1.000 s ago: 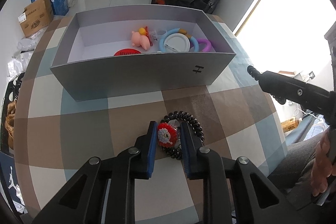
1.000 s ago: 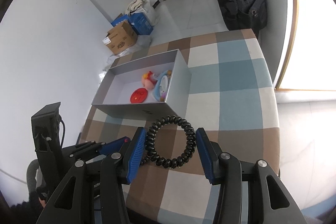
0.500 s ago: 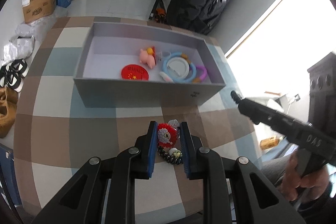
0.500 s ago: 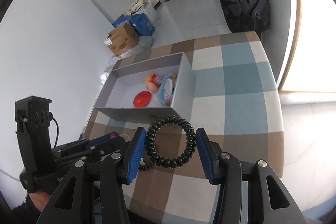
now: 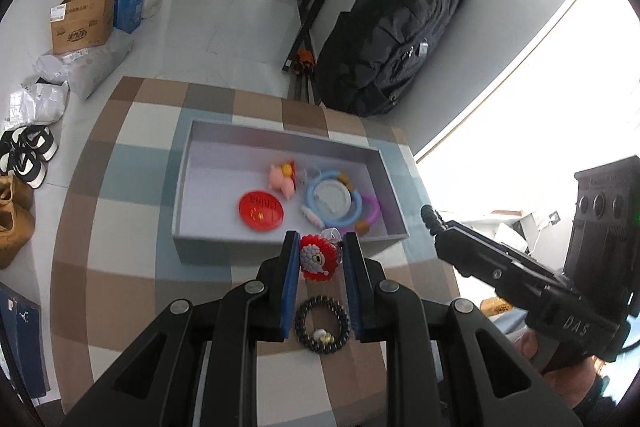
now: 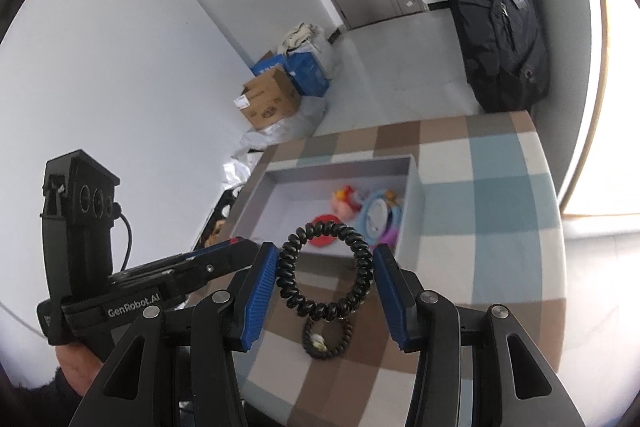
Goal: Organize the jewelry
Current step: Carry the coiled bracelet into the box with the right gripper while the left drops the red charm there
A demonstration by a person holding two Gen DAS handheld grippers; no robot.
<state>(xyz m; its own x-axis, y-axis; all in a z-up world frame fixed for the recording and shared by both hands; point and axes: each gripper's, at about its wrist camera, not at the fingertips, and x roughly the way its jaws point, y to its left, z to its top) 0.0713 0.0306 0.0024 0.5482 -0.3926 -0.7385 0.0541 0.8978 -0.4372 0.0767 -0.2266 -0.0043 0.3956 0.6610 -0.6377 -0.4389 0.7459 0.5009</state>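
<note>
My left gripper (image 5: 318, 263) is shut on a red lion charm (image 5: 316, 261) with a clear ring, held up just in front of the grey box (image 5: 280, 245). In the right wrist view, my right gripper (image 6: 326, 275) is shut on a black spiral hair tie (image 6: 324, 307), lifted off the table with a pad against each side. A black bead bracelet (image 5: 322, 325) with a small pale charm lies on the checked cloth below both grippers, and shows as the bead bracelet (image 6: 326, 341) under the hair tie. The box (image 6: 416, 199) holds a red disc, a pink figure and coloured rings.
The checked tablecloth (image 5: 132, 291) covers a round table whose edge curves close on every side. A black backpack (image 5: 384, 43) leans on the wall beyond the box. Cardboard boxes (image 5: 80, 23) and shoes (image 5: 24, 155) lie on the floor at left. A hand grips each tool.
Both grippers have risen with their pieces, so the box and table look smaller and lower. The bead bracelet stays on the cloth, now uncovered below them.
</note>
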